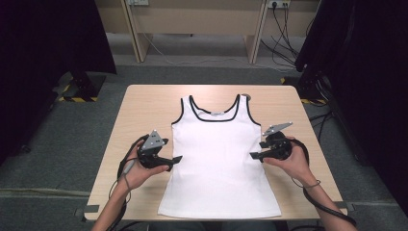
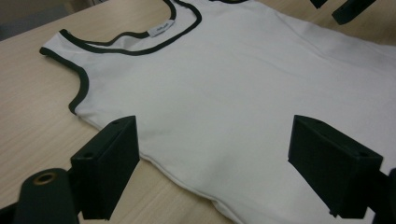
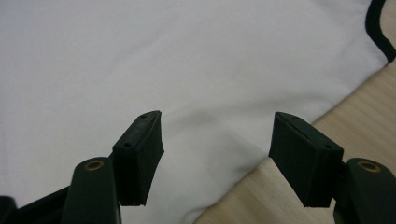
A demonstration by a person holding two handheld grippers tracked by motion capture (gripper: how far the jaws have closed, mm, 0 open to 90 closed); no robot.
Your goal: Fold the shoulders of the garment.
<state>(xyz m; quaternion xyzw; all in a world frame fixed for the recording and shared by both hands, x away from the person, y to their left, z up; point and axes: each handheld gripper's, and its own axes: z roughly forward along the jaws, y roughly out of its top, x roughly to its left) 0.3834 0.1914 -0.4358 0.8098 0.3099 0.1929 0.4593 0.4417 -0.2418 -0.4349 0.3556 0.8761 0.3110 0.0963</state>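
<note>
Grey carpet and dark curtains are seen around a light wooden tabletop (image 1: 144,106) in the middle of the high view. A white tank top (image 1: 219,159) with black trim is laid flat at the frame's centre, neckline toward the top. The left hand-held gripper (image 1: 176,159) is held at the garment's left edge, the right hand-held gripper (image 1: 255,155) at its right edge. Both pairs of jaws are spread wide over the fabric edges, and nothing is pinched.
</note>
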